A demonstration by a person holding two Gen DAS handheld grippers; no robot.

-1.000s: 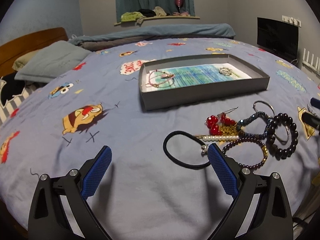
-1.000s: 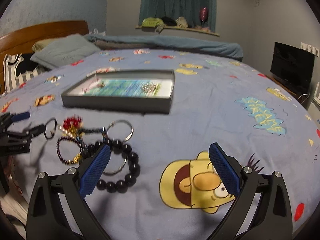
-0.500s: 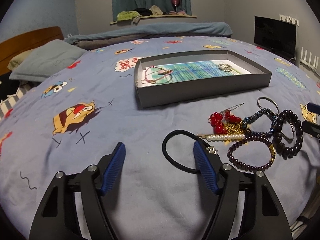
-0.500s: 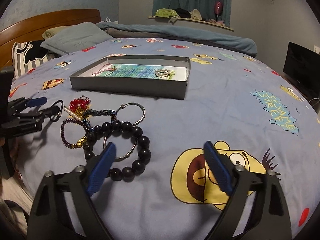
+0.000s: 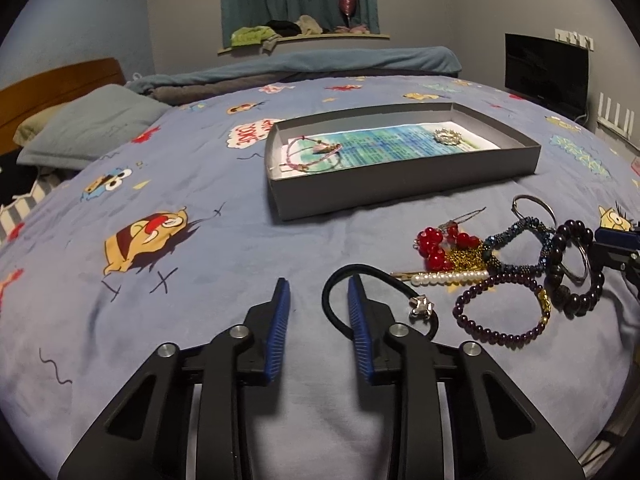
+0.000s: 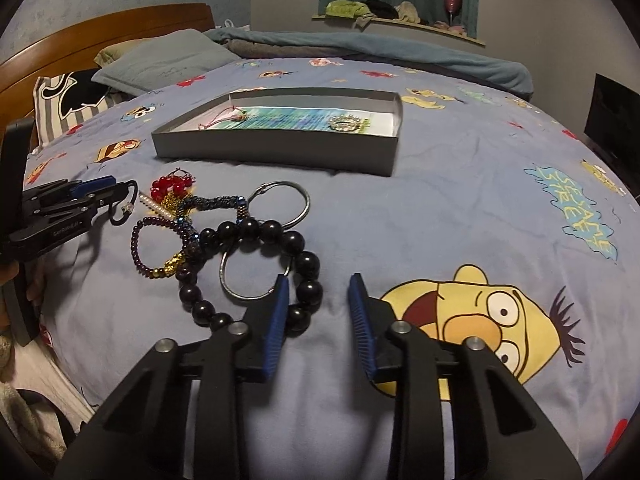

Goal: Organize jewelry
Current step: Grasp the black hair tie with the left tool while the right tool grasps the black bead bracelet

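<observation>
Both grippers point down at a slant toward a blue bed cover (image 5: 200,184) with cartoon faces on it.

The left gripper (image 5: 316,288) has just been closing. Its jaws are now close together but not touching, and nothing is pinched between them. Its right finger sits over the loop of a black hair tie (image 5: 340,276) with a small silver star.

The right gripper (image 6: 318,286) has just been closing too. Its jaws have a small gap, and only bed cover shows in it. Its left finger lies over the edge of a big black bead bracelet (image 6: 308,260).

The jewelry sits in one pile on the bed, between the two grippers. In it are one purple bead bracelet (image 5: 500,332), one dark blue beaded rope (image 5: 516,232), one red bead cluster (image 5: 436,244), one pearl hair clip (image 5: 448,279) and two thin silver rings (image 6: 288,200).

One flat gray box (image 5: 400,188) lies farther back on the bed. Two pieces are inside it: one pink string bracelet (image 5: 312,152) at the left end and one small silver ring piece (image 5: 448,136) toward the right end.
</observation>
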